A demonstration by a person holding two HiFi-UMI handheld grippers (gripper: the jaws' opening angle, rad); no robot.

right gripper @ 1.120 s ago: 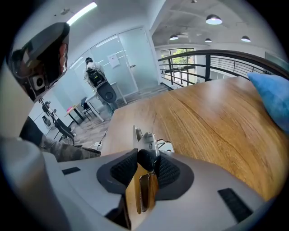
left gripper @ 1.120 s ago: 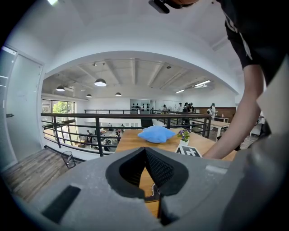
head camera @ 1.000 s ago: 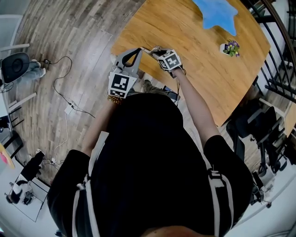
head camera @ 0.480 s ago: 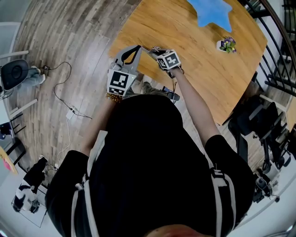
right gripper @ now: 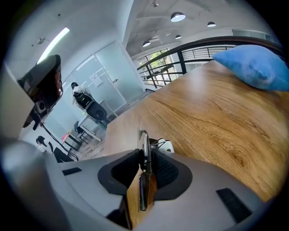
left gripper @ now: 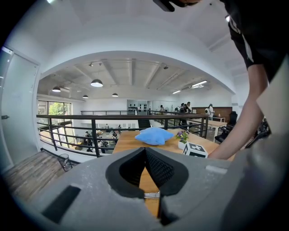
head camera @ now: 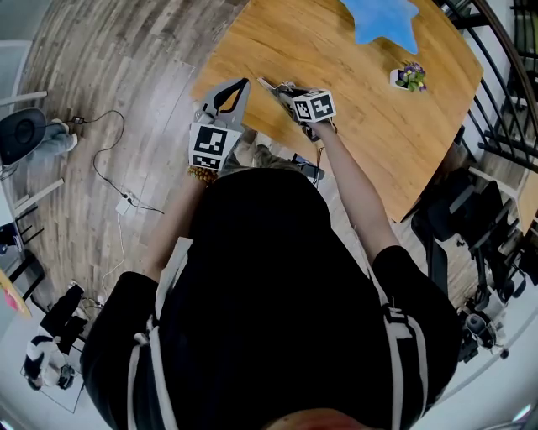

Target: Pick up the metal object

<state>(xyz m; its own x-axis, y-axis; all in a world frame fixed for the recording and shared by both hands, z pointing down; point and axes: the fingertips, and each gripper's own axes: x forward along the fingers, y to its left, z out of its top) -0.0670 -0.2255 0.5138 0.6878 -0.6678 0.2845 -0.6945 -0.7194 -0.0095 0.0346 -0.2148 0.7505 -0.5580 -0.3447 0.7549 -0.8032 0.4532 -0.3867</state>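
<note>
A thin, flat metal object (right gripper: pixel 143 168) stands edgewise between the pads of my right gripper (right gripper: pixel 145 155), which is shut on it; the jaws have just been closing. Its wire end sticks out past the fingertips above the wooden table (right gripper: pixel 212 122). In the head view the right gripper (head camera: pixel 282 91) hovers over the table's near left corner, with the metal object (head camera: pixel 269 86) pointing left. Beside it, my left gripper (head camera: pixel 242 84) is at the table edge. The left gripper (left gripper: pixel 145 151) has its pads touching at the tips and holds nothing.
A blue star-shaped cushion (head camera: pixel 382 18) and a small flower pot (head camera: pixel 410 77) sit at the far side of the table (head camera: pixel 361 92). A black railing (left gripper: pixel 90 131) runs behind. Chairs (head camera: pixel 458 222) stand to the right; a cable (head camera: pixel 118 159) lies on the floor to the left.
My right gripper has rolled and shifted slightly right with the metal object in it. The left gripper has hardly moved.
</note>
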